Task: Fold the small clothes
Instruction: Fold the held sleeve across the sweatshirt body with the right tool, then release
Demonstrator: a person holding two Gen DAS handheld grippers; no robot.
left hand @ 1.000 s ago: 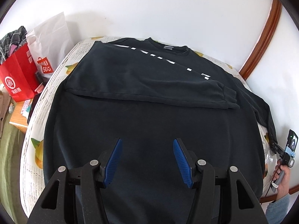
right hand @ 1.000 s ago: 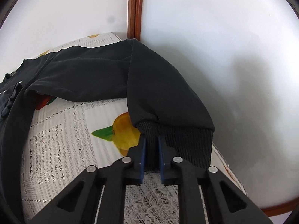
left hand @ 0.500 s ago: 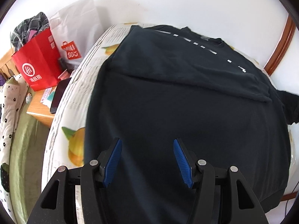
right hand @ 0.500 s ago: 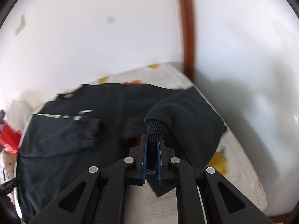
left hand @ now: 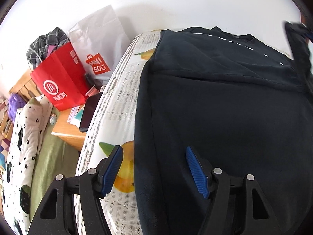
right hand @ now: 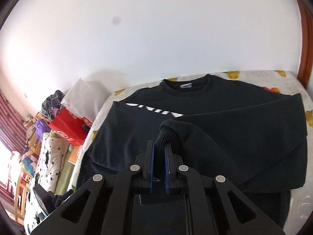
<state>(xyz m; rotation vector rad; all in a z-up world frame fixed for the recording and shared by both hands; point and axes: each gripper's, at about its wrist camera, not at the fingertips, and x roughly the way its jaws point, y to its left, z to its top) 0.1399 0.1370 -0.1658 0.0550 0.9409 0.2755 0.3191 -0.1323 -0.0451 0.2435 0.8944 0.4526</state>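
Observation:
A black sweatshirt (left hand: 225, 107) with white lettering lies flat on a table covered by a fruit-print lace cloth (left hand: 117, 101). Its left sleeve is folded across the chest. My right gripper (right hand: 158, 148) is shut on the ribbed cuff (right hand: 162, 139) of the right sleeve (right hand: 244, 137), which it holds lifted over the sweatshirt's body (right hand: 125, 133). That raised sleeve (left hand: 299, 45) shows blurred at the far right of the left wrist view. My left gripper (left hand: 154, 156) hovers above the sweatshirt's lower left edge, its jaws opening, nothing pressed between them.
Left of the table stand a red paper bag (left hand: 58, 82) and a white shopping bag (left hand: 97, 45) on a wooden side table (left hand: 68, 133), with a dark phone (left hand: 88, 113) beside them. A spotted quilt (left hand: 21, 146) lies further left. White walls close the back.
My right gripper carried the sleeve cuff up from the table's right edge and over the sweatshirt's body. The left gripper shifted to the garment's left edge and its jaws widened.

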